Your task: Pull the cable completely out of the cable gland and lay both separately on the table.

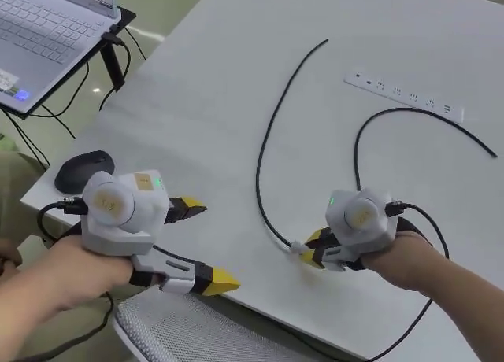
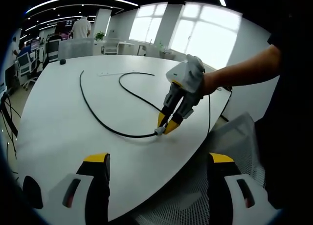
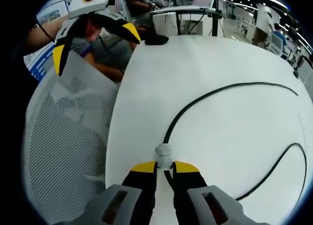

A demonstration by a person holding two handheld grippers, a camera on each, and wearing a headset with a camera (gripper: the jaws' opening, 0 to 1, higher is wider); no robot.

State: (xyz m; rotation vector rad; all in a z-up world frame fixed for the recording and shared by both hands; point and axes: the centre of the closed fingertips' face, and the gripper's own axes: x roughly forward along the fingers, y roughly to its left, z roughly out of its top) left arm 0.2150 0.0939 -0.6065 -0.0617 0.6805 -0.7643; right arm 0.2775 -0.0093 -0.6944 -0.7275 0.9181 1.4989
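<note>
A long black cable [image 1: 264,142] curves across the white table [image 1: 197,102] and runs through a small white cable gland [image 1: 297,247] near the front edge. My right gripper [image 1: 309,253] is shut on the gland. In the right gripper view the yellow fingertips [image 3: 144,167] pinch the rear of the cable gland [image 3: 164,154], and the cable [image 3: 215,93] leads away ahead. The left gripper [image 1: 206,244] hangs open off the table's front edge, left of the gland, holding nothing. The left gripper view shows its jaws spread wide, facing the right gripper [image 2: 166,125] and the cable gland [image 2: 159,132].
A white power strip [image 1: 405,96] lies at the back right. Off the table's left end sit a laptop [image 1: 47,31] and a black mouse [image 1: 83,171]. A grey mesh chair [image 1: 181,330] stands below the front edge.
</note>
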